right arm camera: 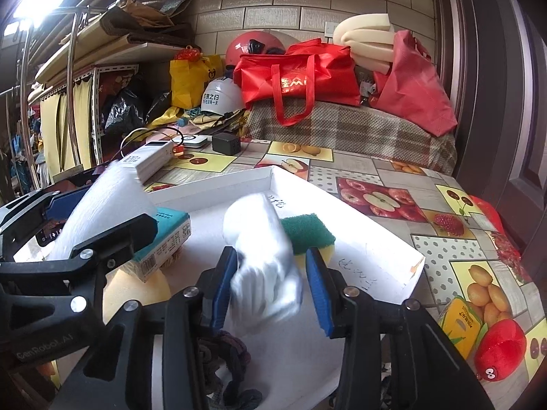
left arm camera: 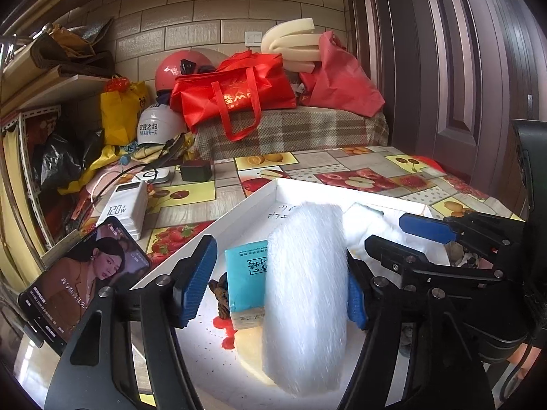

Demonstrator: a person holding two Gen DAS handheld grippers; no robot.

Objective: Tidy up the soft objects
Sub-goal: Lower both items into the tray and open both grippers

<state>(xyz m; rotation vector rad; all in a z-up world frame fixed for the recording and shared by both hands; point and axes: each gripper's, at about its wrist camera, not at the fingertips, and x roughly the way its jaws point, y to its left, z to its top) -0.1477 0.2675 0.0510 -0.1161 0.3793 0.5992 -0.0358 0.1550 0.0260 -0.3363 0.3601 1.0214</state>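
Observation:
A shallow white tray [left arm camera: 246, 205] lies on the fruit-print tablecloth. My left gripper [left arm camera: 275, 294] hangs over it, open. A white foam piece [left arm camera: 304, 294] stands blurred between its jaws, against the right pad [left arm camera: 355, 302] and well clear of the left one. A teal tissue pack [left arm camera: 248, 280] lies in the tray beside it. My right gripper [right arm camera: 271, 290] is open over the same tray [right arm camera: 376, 235], with a blurred white cloth [right arm camera: 263, 266] loose between its pads. Behind the cloth sits a green-and-yellow sponge [right arm camera: 307, 235]. A dark braided cord [right arm camera: 222, 352] lies in the tray's near part.
A phone [left arm camera: 85, 273] and a white power bank [left arm camera: 126, 206] lie left of the tray. A red plush toy [right arm camera: 499, 348] and a yellow packet [right arm camera: 459, 317] sit at the table's right edge. Red bags [left arm camera: 236, 92], helmets and foam rolls pile up behind, and a door is on the right.

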